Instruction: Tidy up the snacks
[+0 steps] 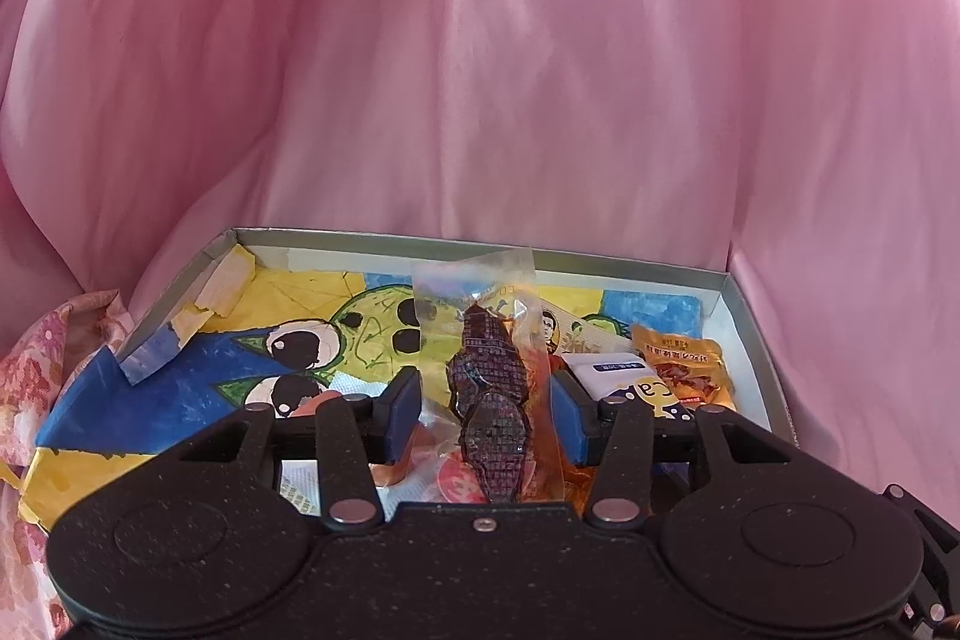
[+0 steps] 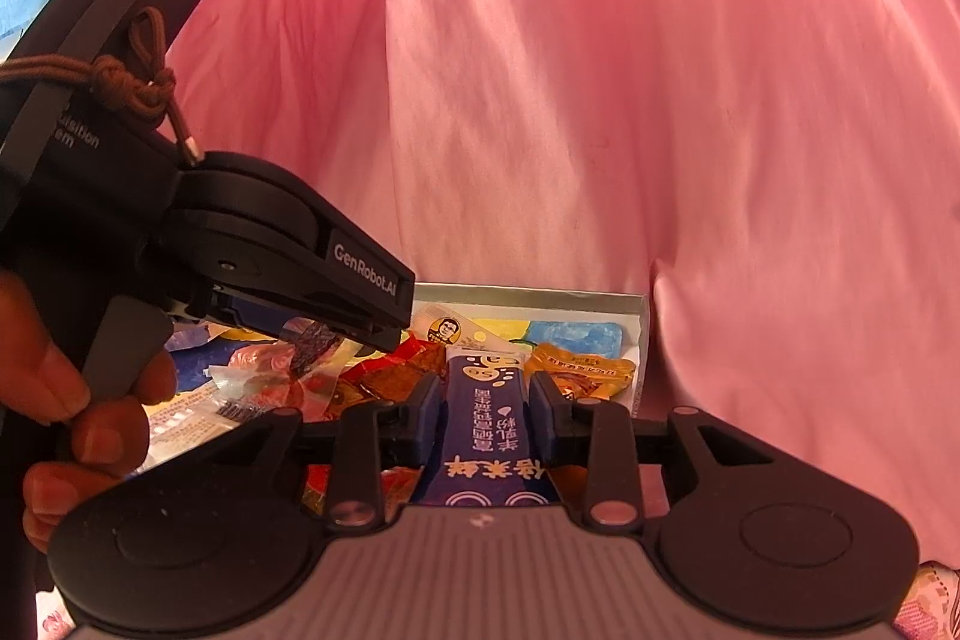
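The near ends of both packets are cut off behind the gripper bodies. A dark snack in clear wrap (image 1: 489, 394) stands between the left gripper (image 1: 485, 409) pads, apparently untouched. A blue sachet (image 2: 487, 424) is flanked closely by the right gripper (image 2: 485, 409); contact cannot be told. Both lie over the painted box (image 1: 744, 316), before pink fabric (image 1: 480, 70).

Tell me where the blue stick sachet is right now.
In the right wrist view, the blue stick sachet sits between the right gripper's fingers, over the box, left of the orange packet.
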Tool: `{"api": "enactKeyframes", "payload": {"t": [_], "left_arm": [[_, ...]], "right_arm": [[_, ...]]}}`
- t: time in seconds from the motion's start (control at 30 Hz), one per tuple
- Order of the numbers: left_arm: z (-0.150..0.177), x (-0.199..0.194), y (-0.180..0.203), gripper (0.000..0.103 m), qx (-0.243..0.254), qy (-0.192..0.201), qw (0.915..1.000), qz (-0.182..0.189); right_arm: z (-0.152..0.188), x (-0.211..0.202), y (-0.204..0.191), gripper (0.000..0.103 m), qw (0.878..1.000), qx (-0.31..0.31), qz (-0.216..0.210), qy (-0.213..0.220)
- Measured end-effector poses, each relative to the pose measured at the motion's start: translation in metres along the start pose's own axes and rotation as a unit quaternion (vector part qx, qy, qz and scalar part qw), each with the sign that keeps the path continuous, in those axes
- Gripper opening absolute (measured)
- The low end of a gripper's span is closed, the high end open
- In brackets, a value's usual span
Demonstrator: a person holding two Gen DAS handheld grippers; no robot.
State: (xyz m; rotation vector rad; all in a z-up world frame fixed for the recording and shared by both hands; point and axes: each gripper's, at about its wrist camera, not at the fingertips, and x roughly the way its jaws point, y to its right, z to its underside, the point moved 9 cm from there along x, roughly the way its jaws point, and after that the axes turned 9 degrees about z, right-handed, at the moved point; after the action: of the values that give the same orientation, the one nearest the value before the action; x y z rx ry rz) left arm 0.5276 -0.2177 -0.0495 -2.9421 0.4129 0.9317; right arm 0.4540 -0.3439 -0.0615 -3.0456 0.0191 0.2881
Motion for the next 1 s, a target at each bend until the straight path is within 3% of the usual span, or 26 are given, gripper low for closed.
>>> {"api": "enactKeyframes", "payload": {"t": [0.13, 0.37, 0.53, 0.6, 0.87, 1.0], "left_arm": [[-0.001, -0.001, -0.003, 0.062, -0.003, 0.002, 1.0, -0.006], [-0.001, -0.013, -0.013, 0.078, -0.022, 0.024, 0.9993, -0.016], [-0.005, -0.031, -0.019, 0.083, -0.032, 0.049, 0.9981, -0.016], [-0.009, -0.039, -0.022, 0.085, -0.036, 0.058, 0.9976, -0.013], [-0.02, -0.082, -0.032, 0.097, -0.042, 0.106, 0.9934, -0.013], [-0.02, -0.104, -0.036, 0.097, -0.049, 0.127, 0.9906, -0.009]], "right_arm": [[0.0, -0.001, -0.002, 0.041, 1.0, 0.001, -0.002, 0.004], [-0.004, -0.006, -0.004, 0.057, 1.0, 0.001, -0.002, 0.013], [-0.013, -0.016, -0.004, 0.069, 1.0, 0.003, 0.003, 0.025], [-0.018, -0.023, -0.005, 0.079, 0.999, 0.003, 0.003, 0.034], [-0.038, -0.055, -0.011, 0.095, 0.998, -0.008, 0.012, 0.063], [-0.045, -0.074, -0.014, 0.102, 0.997, -0.006, 0.015, 0.074]]}}
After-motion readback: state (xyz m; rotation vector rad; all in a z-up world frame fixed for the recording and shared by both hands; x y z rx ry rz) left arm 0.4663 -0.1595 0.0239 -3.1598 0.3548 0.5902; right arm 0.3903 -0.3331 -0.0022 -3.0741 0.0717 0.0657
